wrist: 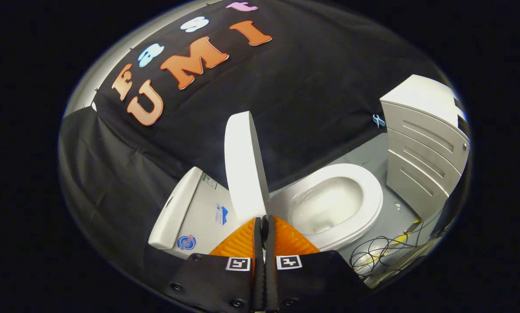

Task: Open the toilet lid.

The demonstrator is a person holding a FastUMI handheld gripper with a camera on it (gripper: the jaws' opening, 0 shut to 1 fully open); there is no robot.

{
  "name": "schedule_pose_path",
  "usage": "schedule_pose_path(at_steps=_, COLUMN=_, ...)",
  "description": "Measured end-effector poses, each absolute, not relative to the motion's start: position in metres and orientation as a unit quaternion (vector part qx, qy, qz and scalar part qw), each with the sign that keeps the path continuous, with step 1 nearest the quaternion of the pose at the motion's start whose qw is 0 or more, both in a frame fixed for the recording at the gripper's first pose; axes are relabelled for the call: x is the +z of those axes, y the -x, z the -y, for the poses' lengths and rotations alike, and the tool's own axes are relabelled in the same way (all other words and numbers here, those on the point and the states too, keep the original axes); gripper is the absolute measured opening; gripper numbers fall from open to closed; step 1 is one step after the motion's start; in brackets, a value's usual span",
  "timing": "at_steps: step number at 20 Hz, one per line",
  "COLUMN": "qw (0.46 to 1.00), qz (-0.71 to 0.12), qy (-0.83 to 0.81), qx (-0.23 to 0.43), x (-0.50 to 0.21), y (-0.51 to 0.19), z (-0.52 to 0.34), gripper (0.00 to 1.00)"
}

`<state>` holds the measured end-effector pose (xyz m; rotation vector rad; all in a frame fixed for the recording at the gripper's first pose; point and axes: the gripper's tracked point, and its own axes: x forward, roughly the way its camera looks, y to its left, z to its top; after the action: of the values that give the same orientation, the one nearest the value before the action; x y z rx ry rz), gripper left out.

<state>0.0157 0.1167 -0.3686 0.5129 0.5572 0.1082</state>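
Final step: toilet lid [242, 167] stands upright between tank [177, 208] and open bowl [336, 204], just ahead of the gripper [264, 221], fingers closed, empty. Next: withdraw clear of the lid.

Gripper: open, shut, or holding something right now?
Gripper: fingers closed together at the edge of the raised toilet lid; whether they pinch it cannot be told.

Toilet lid [242, 167]: white, oval, raised, standing on edge, just beyond claw [264, 221] tips, between tank [179, 208] on left and bowl on right. Seat [371, 198] white, down, ring around open bowl. Claw's orange fingers [242, 241] closed together, nothing between them.
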Motion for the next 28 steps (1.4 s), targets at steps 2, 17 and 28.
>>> schedule_pose_path(at_steps=2, qw=0.934, qz=-0.266, qy=-0.232, qx=0.060, x=-0.363, y=-0.014, z=-0.133, gripper=0.08)
schedule_pose_path(at_steps=17, qw=0.961, qz=-0.236, qy=-0.112, qx=0.087, x=-0.350, y=-0.011, z=-0.236, gripper=0.08)
schedule_pose_path(at_steps=28, qw=0.967, qz=-0.229, qy=-0.034, qx=0.108, x=-0.362, y=-0.004, z=-0.306, gripper=0.08)
